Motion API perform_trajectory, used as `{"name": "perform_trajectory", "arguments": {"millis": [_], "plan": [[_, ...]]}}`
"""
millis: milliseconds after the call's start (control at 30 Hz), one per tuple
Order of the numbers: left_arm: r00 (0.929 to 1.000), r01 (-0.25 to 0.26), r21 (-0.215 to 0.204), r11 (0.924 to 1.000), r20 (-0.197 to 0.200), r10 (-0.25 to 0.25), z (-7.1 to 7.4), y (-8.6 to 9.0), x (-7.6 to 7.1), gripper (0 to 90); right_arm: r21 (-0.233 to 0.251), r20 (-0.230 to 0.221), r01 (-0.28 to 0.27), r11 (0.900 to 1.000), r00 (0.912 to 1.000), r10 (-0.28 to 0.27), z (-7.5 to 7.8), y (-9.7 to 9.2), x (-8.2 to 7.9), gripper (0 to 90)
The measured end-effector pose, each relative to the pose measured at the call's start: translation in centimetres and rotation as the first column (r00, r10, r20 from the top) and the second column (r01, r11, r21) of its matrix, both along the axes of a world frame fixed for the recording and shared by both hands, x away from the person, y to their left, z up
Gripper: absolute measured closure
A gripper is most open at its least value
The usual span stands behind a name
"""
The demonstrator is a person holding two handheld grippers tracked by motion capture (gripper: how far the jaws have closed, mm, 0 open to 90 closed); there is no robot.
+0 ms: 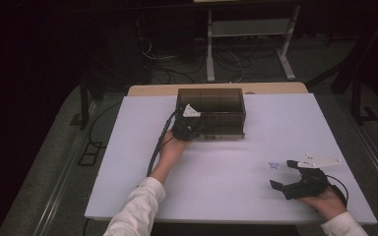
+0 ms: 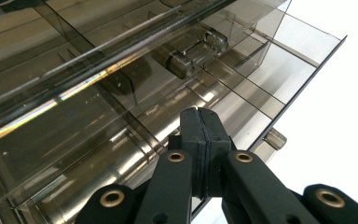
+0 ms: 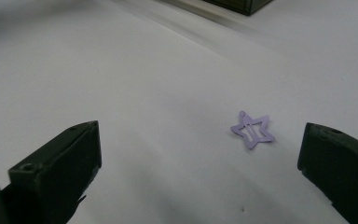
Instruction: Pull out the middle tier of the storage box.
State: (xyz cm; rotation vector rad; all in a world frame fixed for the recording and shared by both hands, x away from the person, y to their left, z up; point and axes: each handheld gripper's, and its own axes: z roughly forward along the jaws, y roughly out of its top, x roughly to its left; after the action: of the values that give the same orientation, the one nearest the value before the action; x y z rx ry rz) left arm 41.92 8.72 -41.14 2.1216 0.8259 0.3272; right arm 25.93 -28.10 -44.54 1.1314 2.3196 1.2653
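Left gripper [image 2: 199, 140], jaws pressed together, sits at the smoked-plastic drawer box [image 1: 210, 112]; right gripper [image 3: 200, 154] gapes before the untouched purple star hair clip [image 3: 252, 130]; clip not yet stowed.

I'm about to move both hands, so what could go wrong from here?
The star clip lies flat and thin on the table, off-centre between the open right gripper fingers; they might slide over it. The shut left gripper sits against the smoky plastic box, which could shift if nudged.

I can read no text, label, brand or number on anything here, on the box or elsewhere.
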Motion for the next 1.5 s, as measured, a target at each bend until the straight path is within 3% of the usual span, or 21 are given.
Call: {"name": "perform_trajectory", "arguments": {"millis": [633, 767, 1000, 1133, 1300, 1500], "plan": [[0.9996, 0.023, -0.01, 0.9997, -0.016, -0.023, -0.4, 0.0, -1.3, 89.6, 0.004, 0.006, 0.001, 1.0, 1.0, -0.001, 0.1, -0.1, 0.0, 0.0], [0.9997, 0.024, -0.009, 0.9997, -0.002, -0.024, -0.2, 0.0, -1.5, 89.6, 0.005, 0.007, 0.002, 1.0, 1.0, -0.002, 0.1, -0.1, 0.0, 0.0], [0.9997, -0.002, -0.006, 1.0, 0.023, 0.002, 0.7, 1.5, -1.8, 89.6, 0.004, 0.006, 0.003, 1.0, 1.0, -0.003, 0.1, -0.2, 0.0, 0.0], [0.9998, -0.014, 0.0, 0.9999, 0.017, 0.014, 0.6, 2.2, -2.0, 89.6, 0.002, 0.007, 0.002, 1.0, 1.0, -0.002, 0.1, -0.2, 0.0, 0.0], [0.9999, -0.012, 0.016, 0.9998, 0.012, 0.011, 0.2, 2.1, -2.0, 89.6, 0.002, 0.007, 0.002, 1.0, 1.0, -0.002, 0.1, -0.1, 0.0, 0.0], [0.9999, -0.014, 0.0, 0.9999, 0.003, 0.014, 0.1, 2.0, -2.1, 89.6, 0.003, 0.007, 0.003, 1.0, 1.0, -0.003, 0.1, -0.2, 0.0, 0.0]]}}
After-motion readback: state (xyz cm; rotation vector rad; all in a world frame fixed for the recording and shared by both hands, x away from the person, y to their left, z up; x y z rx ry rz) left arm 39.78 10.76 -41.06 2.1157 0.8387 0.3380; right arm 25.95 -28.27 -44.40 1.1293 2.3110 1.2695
